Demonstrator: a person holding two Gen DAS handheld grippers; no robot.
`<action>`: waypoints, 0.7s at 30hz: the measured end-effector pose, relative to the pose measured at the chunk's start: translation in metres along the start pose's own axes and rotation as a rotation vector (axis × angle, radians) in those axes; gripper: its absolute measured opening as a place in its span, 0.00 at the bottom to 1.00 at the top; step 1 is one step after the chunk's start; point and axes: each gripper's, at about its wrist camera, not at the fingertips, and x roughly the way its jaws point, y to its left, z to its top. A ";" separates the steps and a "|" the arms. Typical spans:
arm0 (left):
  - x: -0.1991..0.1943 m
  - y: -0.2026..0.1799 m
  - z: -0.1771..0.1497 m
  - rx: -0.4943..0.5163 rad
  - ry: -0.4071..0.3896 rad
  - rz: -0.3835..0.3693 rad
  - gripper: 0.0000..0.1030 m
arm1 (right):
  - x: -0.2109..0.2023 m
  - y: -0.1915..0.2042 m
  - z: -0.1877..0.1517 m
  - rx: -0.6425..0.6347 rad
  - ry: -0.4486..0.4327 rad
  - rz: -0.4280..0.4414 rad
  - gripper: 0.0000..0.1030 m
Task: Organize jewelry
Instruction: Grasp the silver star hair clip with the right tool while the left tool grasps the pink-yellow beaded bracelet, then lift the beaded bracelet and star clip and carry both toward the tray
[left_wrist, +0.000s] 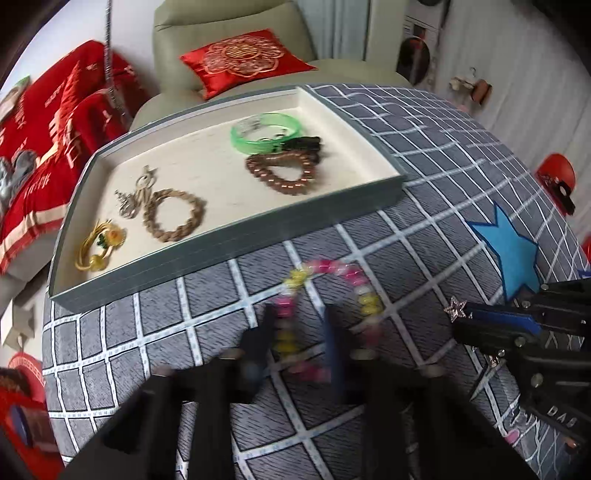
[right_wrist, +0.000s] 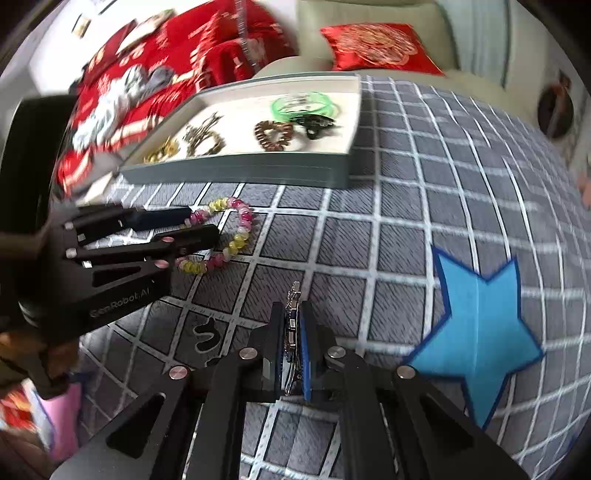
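We work over a grey checked cloth (right_wrist: 406, 184), the tray (right_wrist: 236, 173) at its far side. This side of the tray, our left gripper (right_wrist: 201, 225) pinches the bead bracelet (right_wrist: 236, 232); rightward, our right gripper (right_wrist: 293, 321) clamps a star hairpin (left_wrist: 456, 308), both likely bound for the tray. The left gripper reads "GenRobot.AI".

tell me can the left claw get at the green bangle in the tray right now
Probably not yet: the left claw is shut on the pink and yellow bead bracelet. The path to the green bangle in the open tray looks clear.
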 end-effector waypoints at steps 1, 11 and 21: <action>0.000 -0.001 0.000 -0.002 0.000 -0.007 0.24 | -0.002 -0.002 -0.001 0.016 -0.005 0.003 0.08; -0.017 0.003 -0.018 -0.060 -0.033 -0.059 0.24 | -0.018 -0.008 -0.010 0.073 -0.032 0.021 0.08; -0.038 0.019 -0.031 -0.099 -0.076 -0.060 0.24 | -0.016 -0.010 -0.017 0.095 -0.015 -0.030 0.43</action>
